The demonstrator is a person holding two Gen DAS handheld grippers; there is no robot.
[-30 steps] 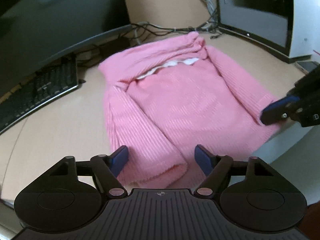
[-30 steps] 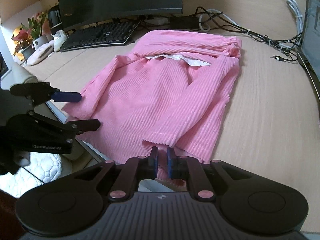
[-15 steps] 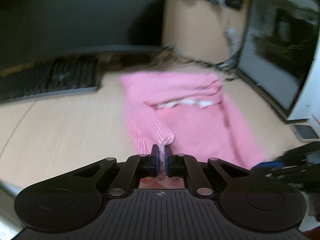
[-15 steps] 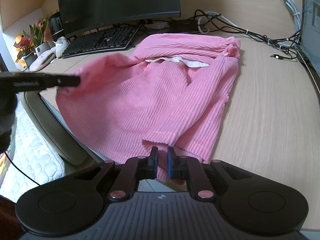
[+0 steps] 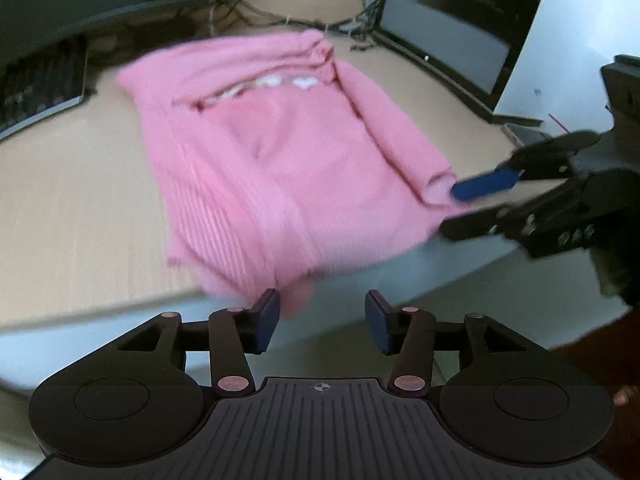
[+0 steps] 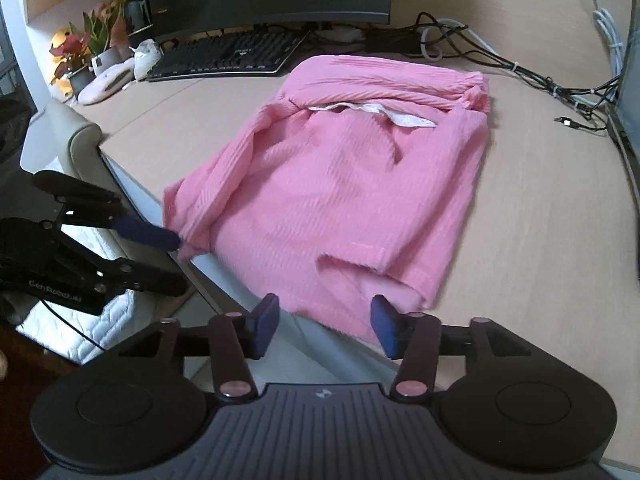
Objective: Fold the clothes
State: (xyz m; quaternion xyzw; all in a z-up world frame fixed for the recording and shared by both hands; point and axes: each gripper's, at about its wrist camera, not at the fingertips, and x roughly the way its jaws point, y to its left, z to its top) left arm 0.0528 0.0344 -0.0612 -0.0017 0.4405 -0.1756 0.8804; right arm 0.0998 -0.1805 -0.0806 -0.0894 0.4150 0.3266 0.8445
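Both tongs are standing released with their blue pads spread: the left gripper (image 5: 322,316) and the right gripper (image 6: 324,322) are each hovering off the near edge of the desk (image 6: 540,240), gripping nothing. The pink garment (image 6: 340,184) is lying on the desk in front of the keyboard (image 6: 228,54), its sleeves turned in over the body and its hem spilling past the desk edge nearest the grippers; one pad of the left gripper is sitting right against the garment's near left corner, and the right gripper is flanking the near right corner. Judging by this, the side folds are lying in place and the lengthwise fold is in hand. The next move is probably calling for both grippers to be pinching the hem corners evenly, catching every layer. A white label (image 6: 400,114) is showing at the collar.
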